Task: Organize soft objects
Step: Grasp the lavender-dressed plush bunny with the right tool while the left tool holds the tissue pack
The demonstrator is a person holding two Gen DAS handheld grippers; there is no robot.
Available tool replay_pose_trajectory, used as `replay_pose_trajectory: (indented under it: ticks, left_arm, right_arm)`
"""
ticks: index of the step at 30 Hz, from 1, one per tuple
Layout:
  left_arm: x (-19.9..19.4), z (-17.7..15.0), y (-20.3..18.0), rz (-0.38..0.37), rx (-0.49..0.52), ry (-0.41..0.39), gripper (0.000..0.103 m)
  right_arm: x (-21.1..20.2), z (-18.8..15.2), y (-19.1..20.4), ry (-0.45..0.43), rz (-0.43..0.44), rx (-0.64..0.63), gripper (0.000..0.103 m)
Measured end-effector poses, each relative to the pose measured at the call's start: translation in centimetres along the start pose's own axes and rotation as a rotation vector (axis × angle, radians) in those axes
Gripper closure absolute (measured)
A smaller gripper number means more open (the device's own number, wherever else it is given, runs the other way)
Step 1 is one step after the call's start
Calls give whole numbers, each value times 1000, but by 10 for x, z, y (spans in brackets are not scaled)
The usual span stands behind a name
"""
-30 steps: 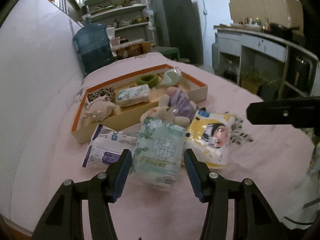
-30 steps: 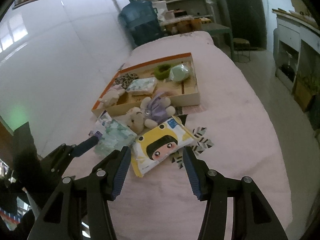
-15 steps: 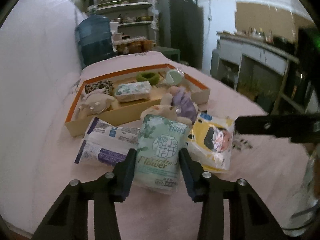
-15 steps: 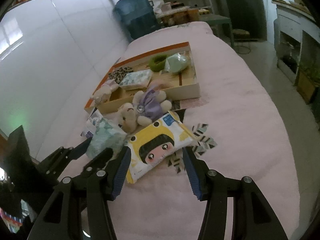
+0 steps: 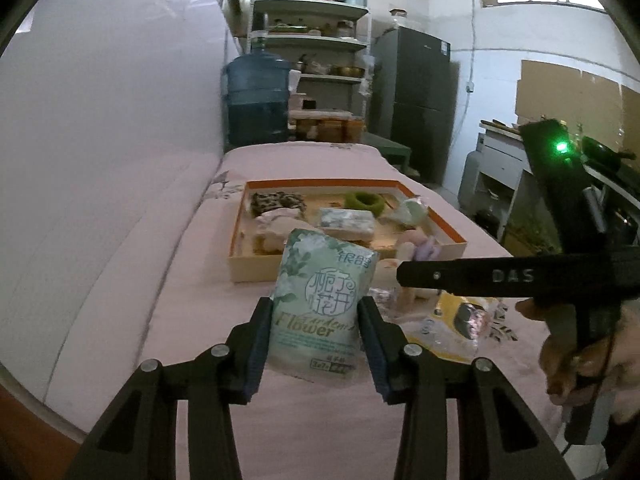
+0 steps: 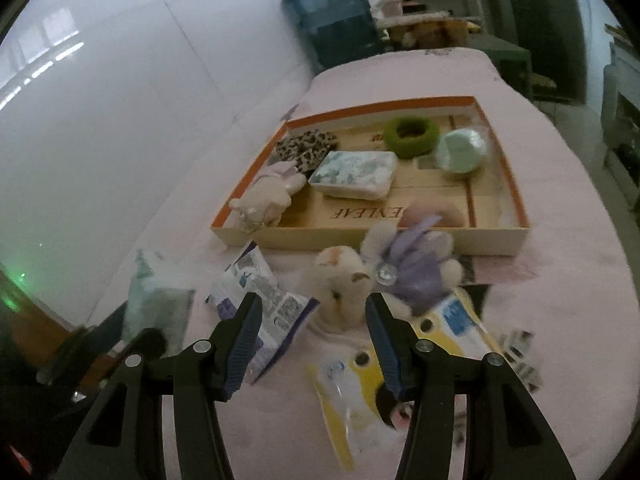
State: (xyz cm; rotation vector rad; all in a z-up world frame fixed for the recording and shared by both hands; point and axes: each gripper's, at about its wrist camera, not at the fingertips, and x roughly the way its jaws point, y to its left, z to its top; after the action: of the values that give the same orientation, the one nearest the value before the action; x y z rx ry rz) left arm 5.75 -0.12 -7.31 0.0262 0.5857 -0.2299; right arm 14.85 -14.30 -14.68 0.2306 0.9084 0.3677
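My left gripper (image 5: 316, 344) is shut on a green flower-print tissue pack (image 5: 320, 300), holding it upright above the pink table cover. In the right wrist view the same pack (image 6: 156, 304) hangs blurred at the far left. My right gripper (image 6: 312, 328) is open, low over a blue-and-white tissue pack (image 6: 260, 300) and a white plush toy (image 6: 340, 280), touching neither. A purple plush (image 6: 416, 272) lies against the white one. A yellow cartoon pack (image 6: 352, 384) lies partly under the right finger. The orange-rimmed box (image 6: 516, 184) stands behind them.
Inside the box lie a leopard scrunchie (image 6: 304, 148), a green ring (image 6: 412, 136), a floral tissue pack (image 6: 356, 174), a mint pouch (image 6: 460, 152) and a pale plush (image 6: 268, 196). A white wall runs along the left. A blue water jug (image 5: 256, 100) stands behind the table.
My left gripper has shut on the green pack and lifted it off the table. My right gripper has shifted left from over the yellow pack to over the white plush and the blue-and-white pack.
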Motion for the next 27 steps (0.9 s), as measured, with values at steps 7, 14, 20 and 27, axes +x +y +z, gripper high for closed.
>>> replay_pose_trajectory:
  ticks: [7,14,20,27]
  left_arm:
    - [6,0,15,-7,-31,6,60]
    - [8,-2,19,-30,-40,3,60]
    - [11,-4,21,-46,-52,11,60]
    - [13,-5,23,-54,-64,17,60]
  right_arm:
    - [22,8,2,21,-50,-13,56]
    - [31,13,0,29,-94,-26,57]
    - [43,13,8,60,-171,-99,71]
    - [41,14,-2,54,-163,-60,83]
